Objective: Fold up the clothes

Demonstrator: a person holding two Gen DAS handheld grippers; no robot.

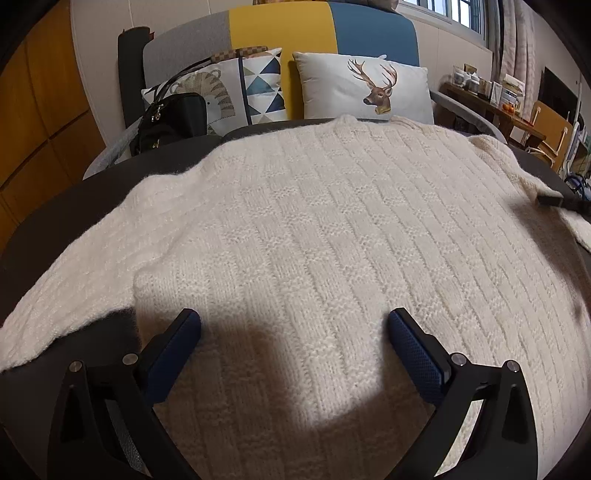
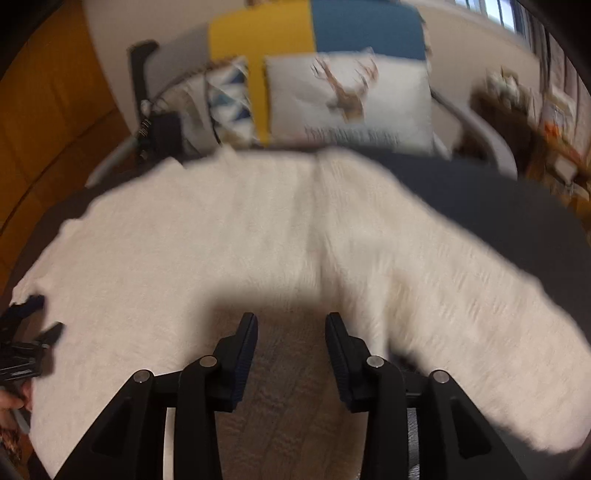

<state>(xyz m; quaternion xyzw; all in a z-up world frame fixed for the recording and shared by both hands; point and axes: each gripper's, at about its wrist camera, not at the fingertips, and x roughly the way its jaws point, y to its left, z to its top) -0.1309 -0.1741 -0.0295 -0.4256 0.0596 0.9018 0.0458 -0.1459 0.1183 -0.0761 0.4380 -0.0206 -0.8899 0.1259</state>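
Observation:
A cream knitted sweater (image 1: 314, 229) lies spread flat on a dark grey surface (image 1: 74, 206), one sleeve running to the lower left. My left gripper (image 1: 294, 325) is wide open just above the sweater's lower body, holding nothing. In the right wrist view, which is blurred, the sweater (image 2: 258, 236) spreads below with a sleeve running right. My right gripper (image 2: 291, 328) is open with a smaller gap, over the sweater near its hem, empty. The left gripper (image 2: 33, 332) shows at the left edge there; a tip of the right gripper (image 1: 554, 201) shows at the right in the left view.
Behind the sweater stand a deer pillow (image 1: 365, 90), a patterned pillow (image 1: 236, 92) and a black bag (image 1: 170, 118) against a grey, yellow and blue backrest (image 1: 280, 33). A cluttered wooden table (image 1: 491, 99) is at the right, orange cabinets (image 1: 40, 110) at the left.

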